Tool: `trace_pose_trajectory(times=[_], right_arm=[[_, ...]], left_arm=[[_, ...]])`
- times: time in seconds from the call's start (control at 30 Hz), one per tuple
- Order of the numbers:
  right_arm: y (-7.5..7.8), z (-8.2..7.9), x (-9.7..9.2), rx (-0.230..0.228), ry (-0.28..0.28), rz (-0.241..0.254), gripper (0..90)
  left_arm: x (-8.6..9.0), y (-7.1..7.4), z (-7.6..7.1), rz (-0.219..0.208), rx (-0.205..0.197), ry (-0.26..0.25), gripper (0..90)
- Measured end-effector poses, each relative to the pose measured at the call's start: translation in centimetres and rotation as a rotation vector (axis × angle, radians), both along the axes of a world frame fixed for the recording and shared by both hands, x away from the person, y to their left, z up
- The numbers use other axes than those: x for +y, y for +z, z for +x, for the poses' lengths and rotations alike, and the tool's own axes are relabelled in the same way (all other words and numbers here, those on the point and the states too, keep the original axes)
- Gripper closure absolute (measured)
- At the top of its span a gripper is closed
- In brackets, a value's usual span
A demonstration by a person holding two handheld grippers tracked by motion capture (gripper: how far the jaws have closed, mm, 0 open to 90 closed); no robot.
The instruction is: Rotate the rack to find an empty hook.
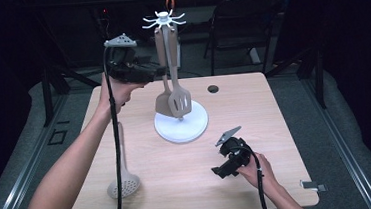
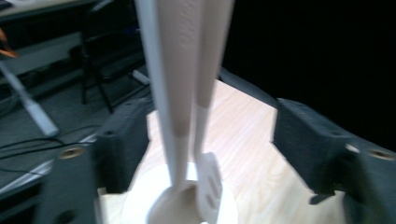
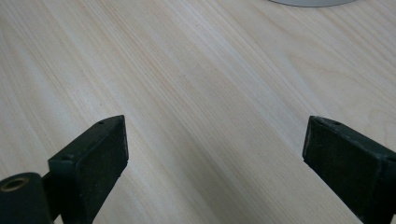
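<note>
Held the left gripper [image 1: 158, 70] up beside the rack [image 1: 181, 126], level with the upper handles of the two hanging tools — jaws spread, a gap on either side of those handles in the left gripper view, pads not pressing. Hung from the white hooks at the top of the rack: a spatula [image 1: 164, 102] on the side nearer the left gripper and a slotted turner [image 1: 179, 103] just beside it, blades nearly touching above the round white base. Stood near the far middle of the table [image 1: 142, 153], that rack. Lay well apart from the rack, toward the near left corner, a skimmer [image 1: 124, 185] with its round holed head facing up, partly crossed by the left cable. Rested low over the table near the rack's base on the near right side, the right gripper [image 1: 220, 172] — jaws spread wide over bare wood in the right gripper view, nothing between them.
</note>
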State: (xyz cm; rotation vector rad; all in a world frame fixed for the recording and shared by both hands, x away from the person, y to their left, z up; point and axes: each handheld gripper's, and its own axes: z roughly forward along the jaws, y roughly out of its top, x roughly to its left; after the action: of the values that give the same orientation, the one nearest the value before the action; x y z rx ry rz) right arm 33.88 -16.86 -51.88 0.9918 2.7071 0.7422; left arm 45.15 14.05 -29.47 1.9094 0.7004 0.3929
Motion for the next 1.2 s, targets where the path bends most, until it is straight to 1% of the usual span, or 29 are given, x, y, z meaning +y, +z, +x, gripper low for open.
trace_pose_trajectory(times=[0.03, 0.07, 0.1, 0.13, 0.17, 0.23, 0.3, 0.37, 0.4, 0.43, 0.47, 0.5, 0.6, 0.63, 0.67, 0.7, 0.77, 0.8, 0.83, 0.93, 0.97, 1.0, 1.07, 1.1, 1.13, 1.17, 1.2], right_arm=[[0.0, 0.0, 0.1, 0.0, 0.002, -0.001, 6.7], [0.0, 0.0, 0.1, -0.001, 0.008, -0.003, 6.8], [-0.1, 0.0, 0.2, 0.002, 0.008, -0.007, 6.8], [-0.1, 0.0, 0.2, 0.004, 0.01, -0.009, 7.1], [-0.1, 0.0, 0.3, -0.005, 0.011, -0.009, 7.5], [-0.2, 0.0, 0.4, 0.004, 0.011, -0.008, 7.6], [-0.2, 0.0, 0.3, 0.006, 0.014, -0.015, 7.7], [-0.2, -0.1, 0.3, 0.006, 0.009, 0.0, 7.9], [-0.2, -0.1, 0.3, 0.005, 0.011, -0.009, 7.9], [-0.2, -0.1, 0.3, 0.003, 0.009, -0.008, 7.9], [-0.1, -0.1, 0.3, 0.004, 0.013, -0.018, 7.9], [-0.1, -0.1, 0.3, 0.003, 0.013, -0.018, 8.0], [-0.2, -0.1, 0.3, 0.003, 0.01, -0.014, 7.9], [-0.4, -0.1, 0.4, 0.0, -0.002, 0.011, 8.0], [-0.2, 0.0, 0.3, 0.0, 0.015, -0.008, 8.0], [-0.3, 0.0, 0.3, 0.002, 0.012, 0.004, 8.0], [-0.3, -0.1, 0.3, 0.001, 0.014, 0.004, 8.0], [-0.4, -0.2, 0.4, -0.004, -0.001, 0.025, 8.0], [-0.4, -0.1, 0.3, -0.007, 0.0, 0.013, 8.0], [-0.4, -0.1, 0.3, -0.006, 0.003, 0.009, 8.0], [-0.3, 0.0, 0.3, -0.001, 0.018, -0.012, 8.0], [-0.3, 0.0, 0.3, 0.002, 0.015, 0.0, 8.1], [-0.3, 0.0, 0.2, -0.001, 0.018, -0.015, 8.2], [-0.3, 0.0, 0.2, -0.001, 0.018, -0.016, 8.2], [-0.3, 0.0, 0.3, 0.002, 0.017, -0.006, 8.2], [-0.3, 0.0, 0.2, 0.0, 0.02, -0.019, 8.2], [-0.4, -0.1, 0.3, -0.005, 0.005, 0.003, 8.2]], left_arm=[[0.2, 0.1, 0.0, -0.001, -0.006, 0.005, 34.2], [0.4, 0.3, 0.0, -0.008, -0.014, 0.018, 36.3], [0.6, 0.5, 0.1, -0.011, -0.023, 0.032, 40.4], [0.8, 0.7, 0.1, -0.018, -0.031, 0.044, 45.8], [0.9, 0.8, 0.2, -0.021, -0.037, 0.054, 48.8], [1.3, 1.1, 0.3, -0.026, -0.053, 0.084, 60.5], [1.5, 1.3, 0.4, -0.033, -0.063, 0.099, 70.1], [1.6, 1.6, 0.5, -0.04, -0.077, 0.115, 77.4], [1.6, 1.8, 0.5, -0.045, -0.083, 0.119, 79.7], [1.6, 1.9, 0.6, -0.045, -0.089, 0.122, 81.9], [1.6, 2.1, 0.6, -0.047, -0.103, 0.129, 83.8], [1.5, 2.3, 0.6, -0.047, -0.112, 0.131, 85.9], [1.2, 2.9, 0.7, -0.049, -0.131, 0.133, 88.1], [1.1, 3.1, 0.7, -0.049, -0.135, 0.132, 88.2], [1.0, 3.2, 0.7, -0.047, -0.142, 0.132, 88.2], [0.9, 3.4, 0.7, -0.044, -0.147, 0.134, 88.2], [0.7, 3.7, 0.8, -0.041, -0.156, 0.139, 88.2], [0.6, 3.9, 0.8, -0.039, -0.159, 0.139, 88.2], [0.5, 4.0, 0.9, -0.039, -0.162, 0.141, 88.2], [0.4, 4.4, 1.2, -0.034, -0.174, 0.158, 88.2], [0.3, 4.5, 1.4, -0.035, -0.175, 0.165, 88.1], [0.3, 4.6, 1.5, -0.041, -0.177, 0.164, 88.1], [0.2, 4.8, 1.7, -0.036, -0.181, 0.174, 88.1], [0.2, 4.8, 1.8, -0.033, -0.183, 0.177, 88.1], [0.1, 4.9, 1.9, -0.031, -0.185, 0.181, 88.1], [0.0, 4.9, 1.9, -0.025, -0.189, 0.185, 88.1], [0.0, 4.9, 2.0, -0.022, -0.189, 0.19, 88.1]])
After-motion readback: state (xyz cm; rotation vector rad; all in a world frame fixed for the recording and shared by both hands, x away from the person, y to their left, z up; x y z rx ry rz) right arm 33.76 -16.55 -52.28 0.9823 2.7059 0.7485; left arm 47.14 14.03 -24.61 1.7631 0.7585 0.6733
